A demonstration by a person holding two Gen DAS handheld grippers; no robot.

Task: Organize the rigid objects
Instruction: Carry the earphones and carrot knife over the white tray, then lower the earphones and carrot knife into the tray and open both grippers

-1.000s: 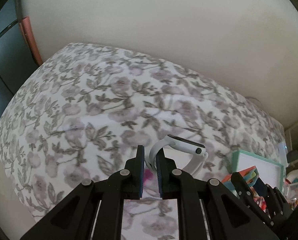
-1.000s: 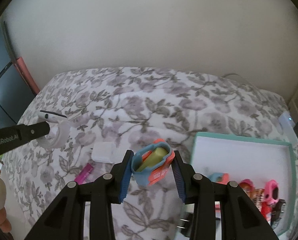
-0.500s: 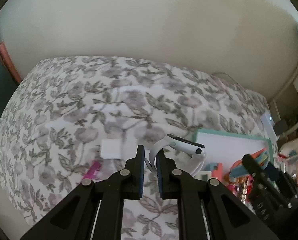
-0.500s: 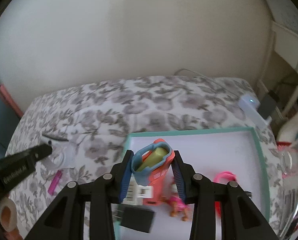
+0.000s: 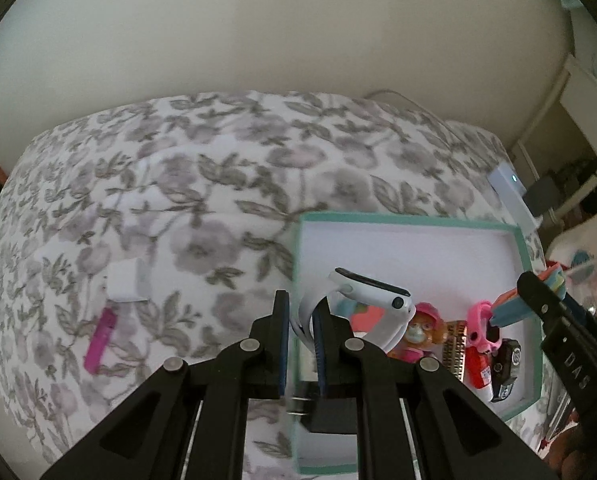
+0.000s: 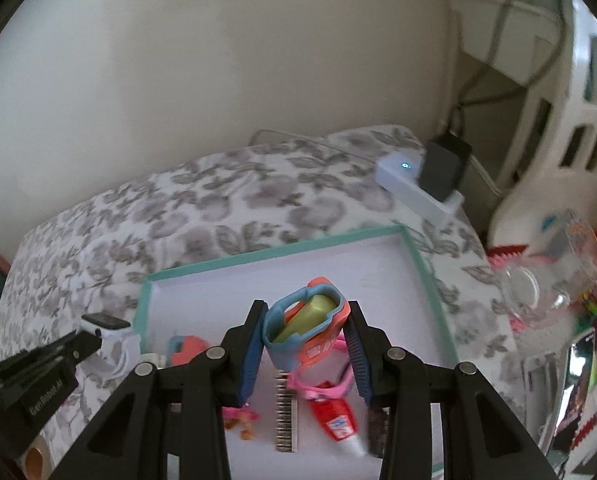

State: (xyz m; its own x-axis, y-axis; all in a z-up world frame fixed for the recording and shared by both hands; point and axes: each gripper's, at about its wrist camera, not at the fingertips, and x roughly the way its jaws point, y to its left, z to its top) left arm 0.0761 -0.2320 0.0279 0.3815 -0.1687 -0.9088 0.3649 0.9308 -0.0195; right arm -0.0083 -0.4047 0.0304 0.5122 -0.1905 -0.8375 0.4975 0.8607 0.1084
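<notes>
Over the crowded tray point(image 6: 429, 280), left gripper point(image 5: 300, 332) pinching a watch point(image 5: 372, 294) strap and right gripper point(image 6: 304, 354) clamping a toy point(image 6: 304, 320) risk dropping them onto the clutter.

Two tools: the left tool point(image 5: 301, 334) and the right tool point(image 6: 306, 348). One white smartwatch point(image 5: 372, 300), one blue-and-orange case point(image 6: 304, 330), one teal-rimmed tray point(image 5: 410, 219), one pink stick point(image 5: 100, 338) and one white block point(image 5: 128, 285) on the bed point(image 5: 218, 168).

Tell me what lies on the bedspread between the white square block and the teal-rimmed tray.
Nothing: in the left wrist view, only bare floral bedspread separates the white square block from the teal-rimmed tray. A pink stick lies nearer the camera, outside that stretch.
</notes>
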